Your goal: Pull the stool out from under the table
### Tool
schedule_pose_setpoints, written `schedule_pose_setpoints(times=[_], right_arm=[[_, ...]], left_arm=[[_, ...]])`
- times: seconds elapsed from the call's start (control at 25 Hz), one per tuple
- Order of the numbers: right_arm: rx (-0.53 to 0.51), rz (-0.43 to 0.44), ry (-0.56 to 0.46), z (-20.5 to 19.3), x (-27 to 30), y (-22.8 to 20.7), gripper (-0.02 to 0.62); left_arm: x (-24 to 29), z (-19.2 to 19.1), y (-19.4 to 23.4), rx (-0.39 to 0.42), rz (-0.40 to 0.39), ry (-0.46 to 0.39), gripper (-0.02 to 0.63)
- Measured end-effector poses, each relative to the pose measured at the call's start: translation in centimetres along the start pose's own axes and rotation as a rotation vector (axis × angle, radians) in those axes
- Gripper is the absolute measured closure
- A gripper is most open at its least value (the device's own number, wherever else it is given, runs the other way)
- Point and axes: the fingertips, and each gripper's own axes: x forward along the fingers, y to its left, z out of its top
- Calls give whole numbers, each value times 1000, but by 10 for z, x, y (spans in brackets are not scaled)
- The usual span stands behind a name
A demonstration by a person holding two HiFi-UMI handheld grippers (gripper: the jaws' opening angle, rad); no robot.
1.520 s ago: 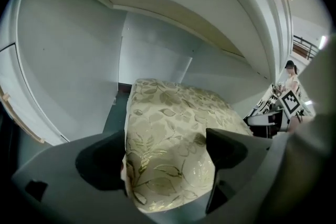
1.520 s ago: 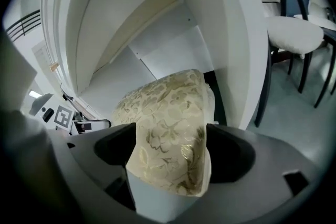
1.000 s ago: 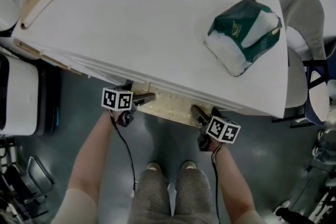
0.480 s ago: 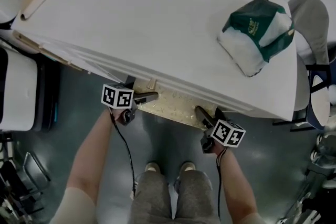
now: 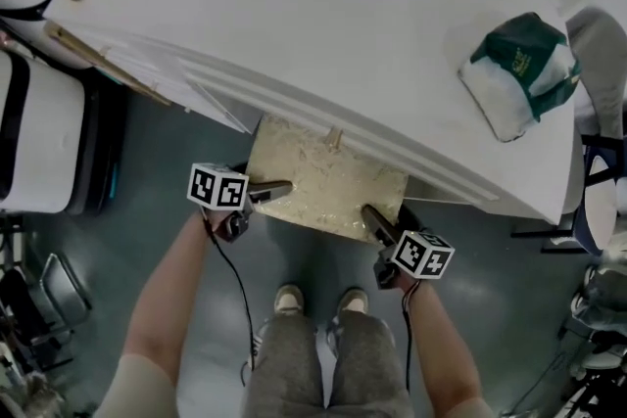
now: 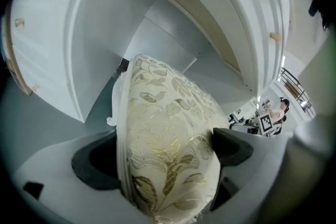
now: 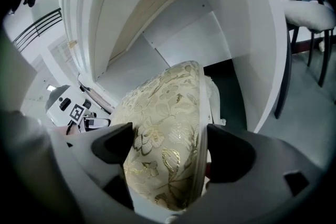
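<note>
The stool [image 5: 328, 179] has a soft cream seat with gold leaves on it. Its near part sticks out from under the white table [image 5: 323, 24]. Its far part is hidden below the table top. The part that shows is wide from left to right and runs along the table edge.

The left gripper [image 5: 269, 191] is at the near left corner of the seat. Its jaws are squeezed on the cushion, one on each side of it. The right gripper [image 5: 375, 222] is at the near right corner and pinches the cushion the same way. Both are just as close to the stool, one at each end.

The stool lies in front of both grippers, away from the person's shoes [image 5: 287, 299]. So I think the pull must go straight back toward the shoes, with both hands moving together so the stool does not turn. A green and white bag [image 5: 519, 73] sits on the table, well apart from all this.
</note>
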Motion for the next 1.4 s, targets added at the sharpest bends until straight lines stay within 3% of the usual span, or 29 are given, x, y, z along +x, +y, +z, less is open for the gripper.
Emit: schedule_pose_setpoints(times=[0.32, 0.72, 1.0, 1.4], right_arm=[[-100, 108, 145, -57, 27, 81, 141], [-318, 292, 344, -122, 74, 204, 143], [-492, 437, 479, -181, 96, 281, 144], [-670, 606, 633, -271, 98, 362, 143]], left_arm=[[-96, -81, 50, -120, 99, -74, 43], [-229, -190, 91, -375, 231, -306, 44], [-302, -284, 99, -542, 342, -510, 48], [-373, -402, 83, -701, 491, -708, 51]])
